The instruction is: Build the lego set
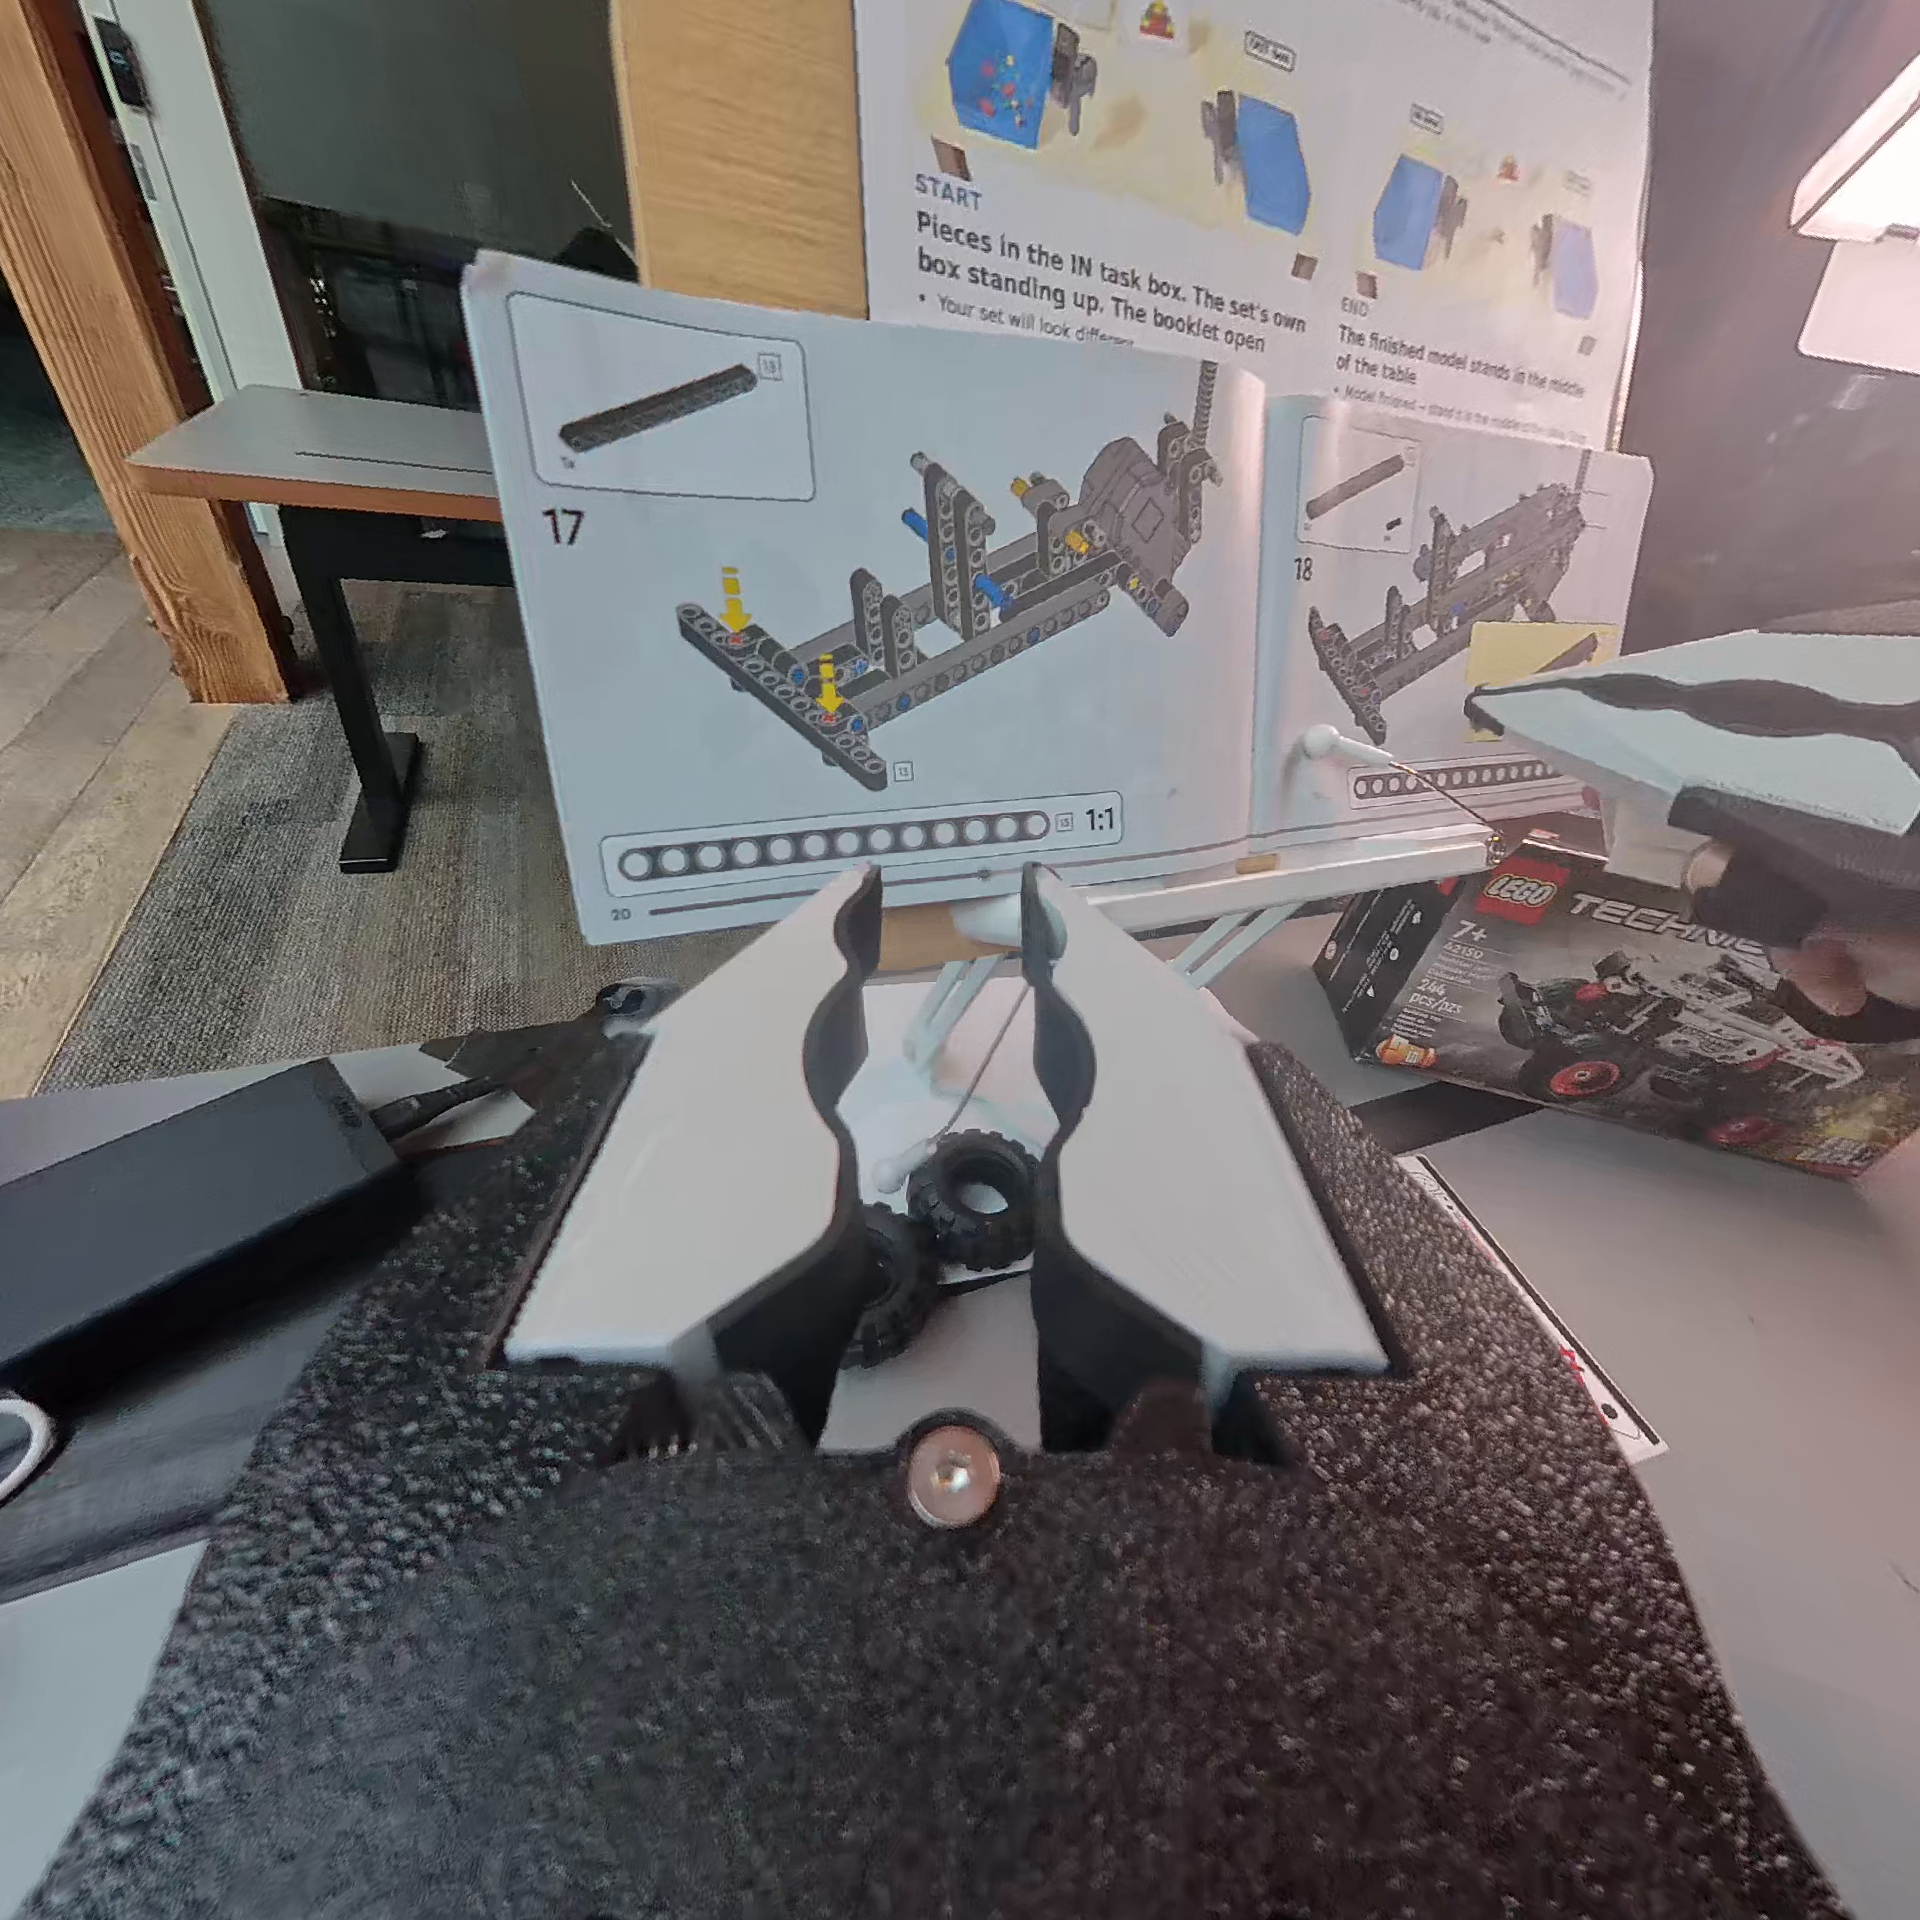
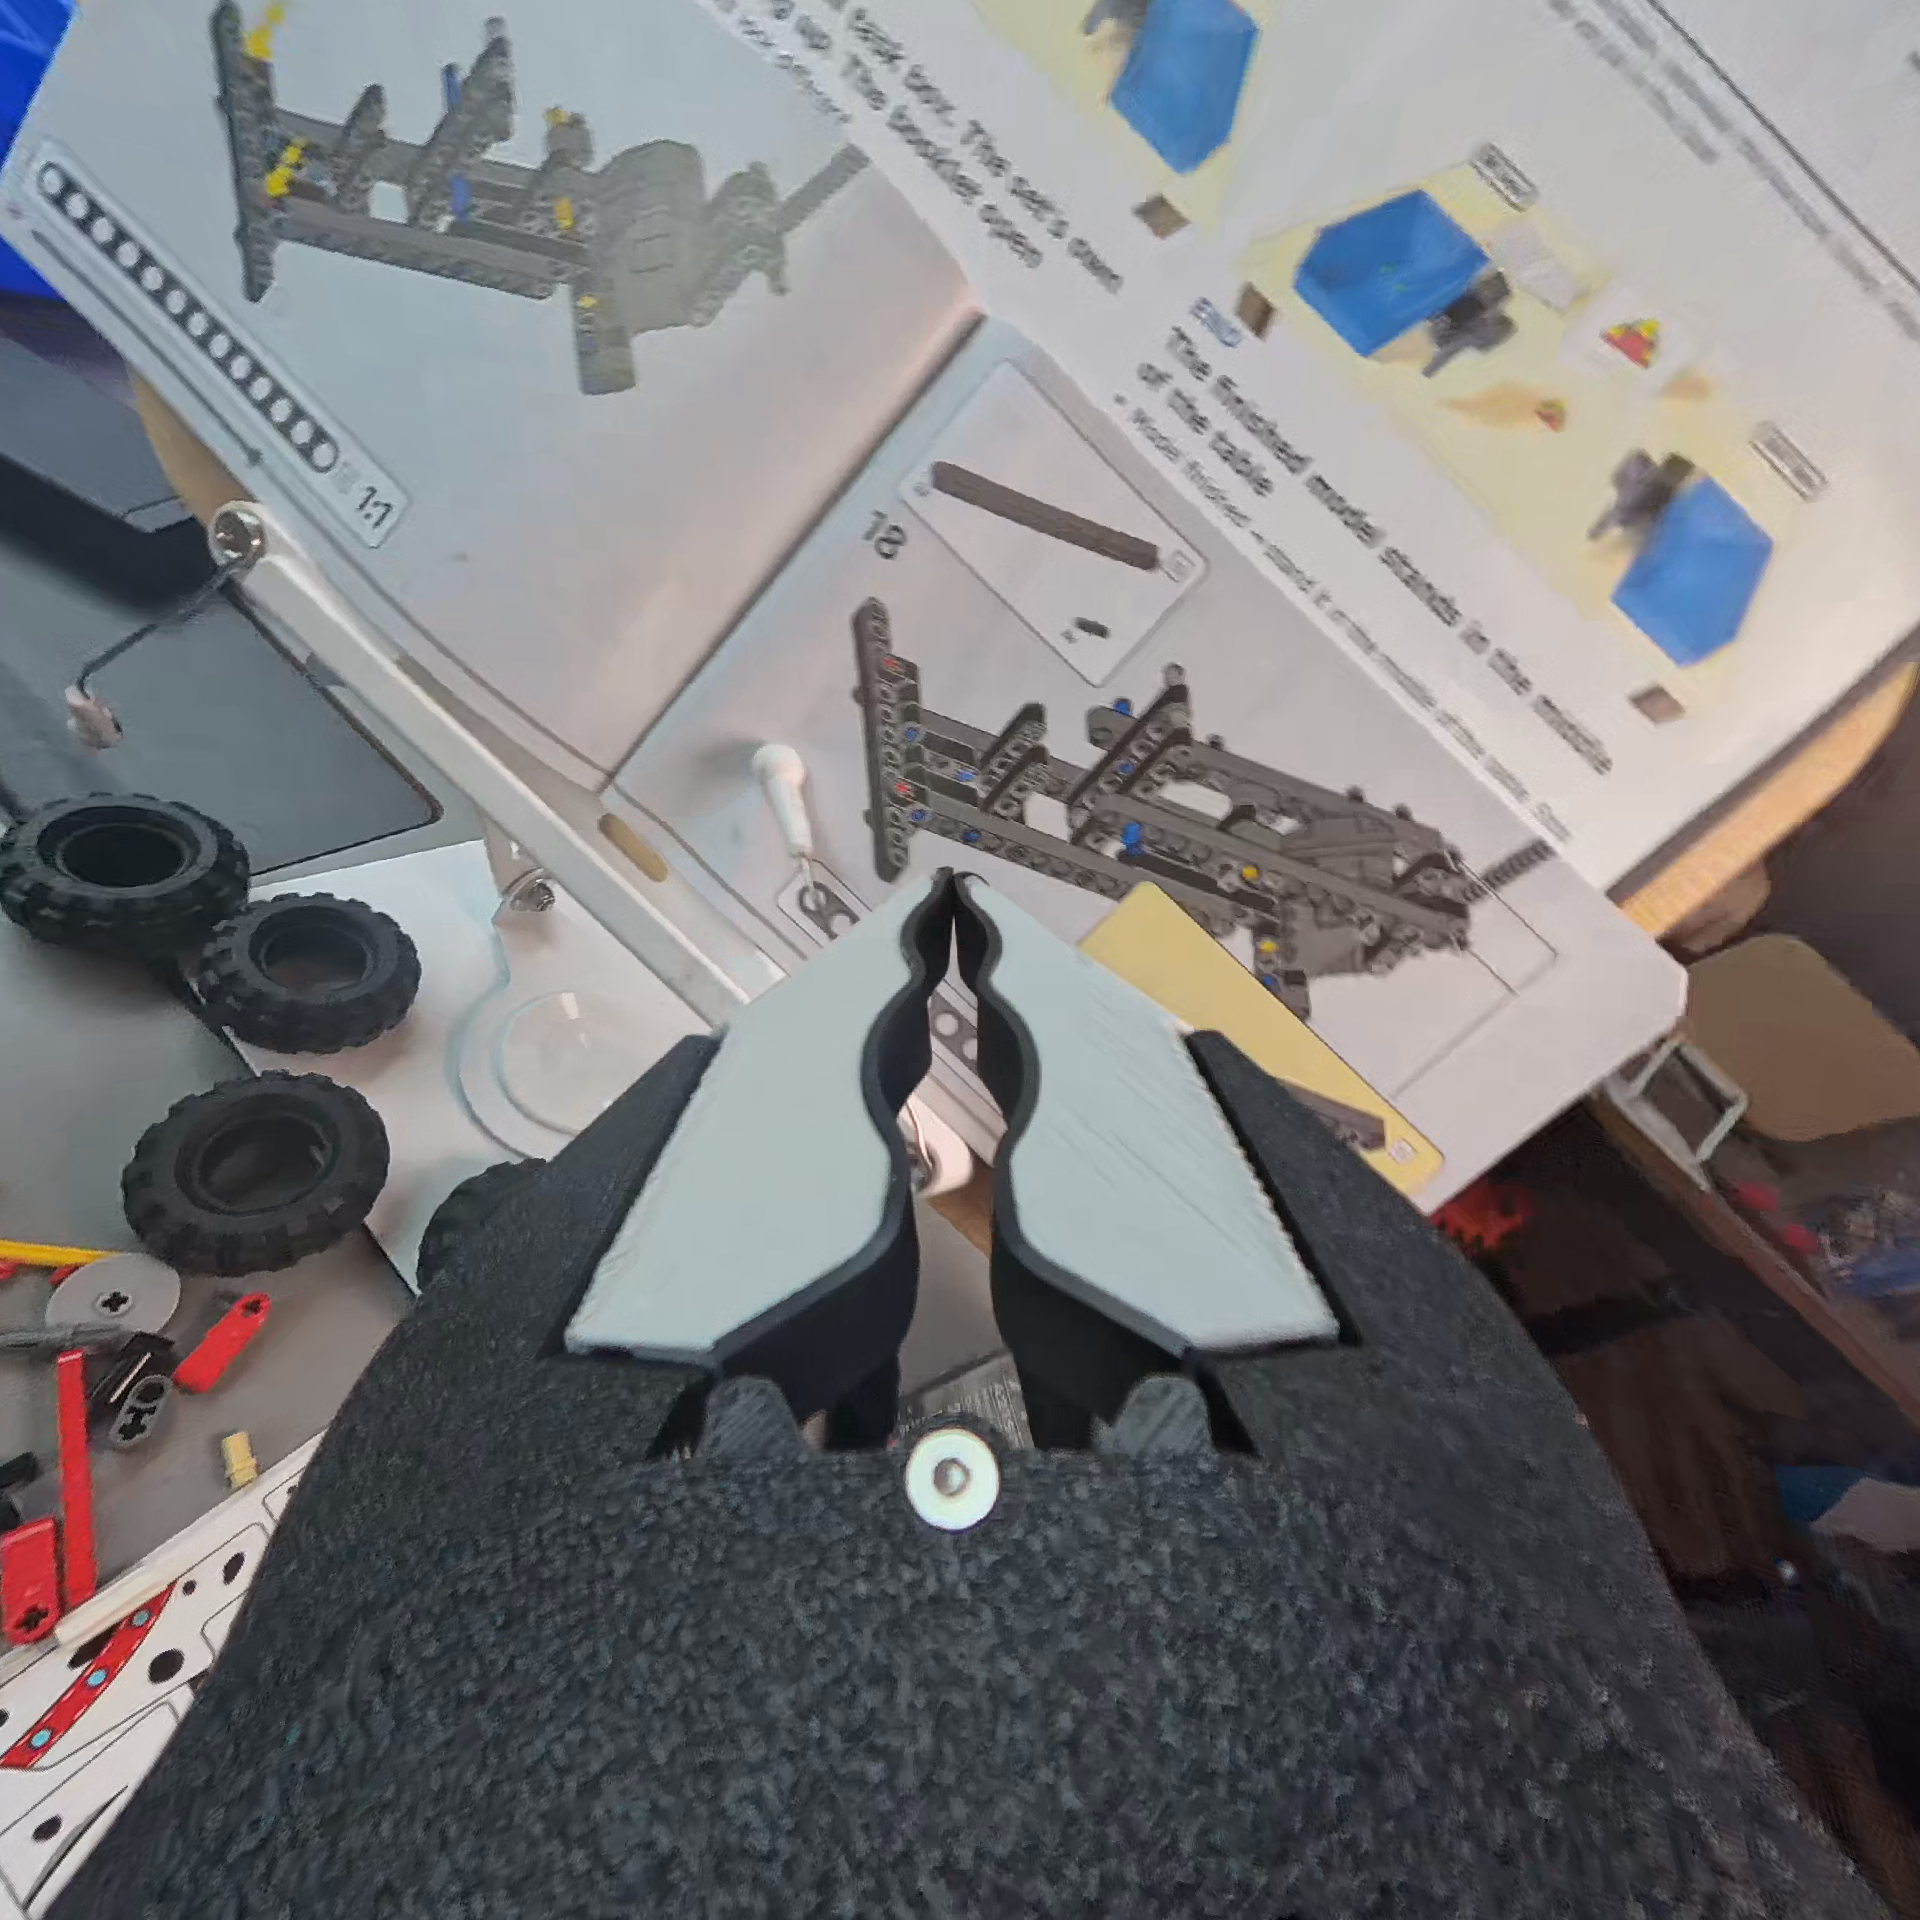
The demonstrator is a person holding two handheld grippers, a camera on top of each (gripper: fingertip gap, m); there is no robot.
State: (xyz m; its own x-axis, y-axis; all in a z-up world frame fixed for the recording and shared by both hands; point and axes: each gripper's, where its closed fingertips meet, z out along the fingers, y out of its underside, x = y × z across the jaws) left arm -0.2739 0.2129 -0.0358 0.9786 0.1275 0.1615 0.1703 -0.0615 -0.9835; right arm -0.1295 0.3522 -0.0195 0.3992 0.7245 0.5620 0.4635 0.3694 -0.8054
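The open instruction booklet [image 1: 831, 623] stands on a white stand [image 1: 1351, 873] ahead of both grippers. My left gripper [image 1: 951, 885] is open and empty, with its fingertips level with the booklet's lower edge. Black tyres [image 1: 971, 1195] lie on the table below its fingers. My right gripper [image 2: 951, 883] is shut, its tips together in front of the booklet's right page [image 2: 1039, 727], next to a yellow note [image 2: 1247, 1029]. It also shows in the left wrist view [image 1: 1475, 709], at the right page. Nothing shows between its pads.
The set's box [image 1: 1558, 997] lies at the right of the table and a black case [image 1: 177, 1216] at the left. Three tyres [image 2: 255, 1184], red and grey loose pieces [image 2: 73, 1434] and a sticker sheet [image 2: 94, 1704] lie at the left. A paper sheet [image 1: 1247, 156] hangs behind the booklet. Across from one pair of fingers to the other is roughly 20 cm. To the black case [image 1: 177, 1216]: left tips about 25 cm, right tips about 45 cm. It is also in sight in the right wrist view [image 2: 38, 427].
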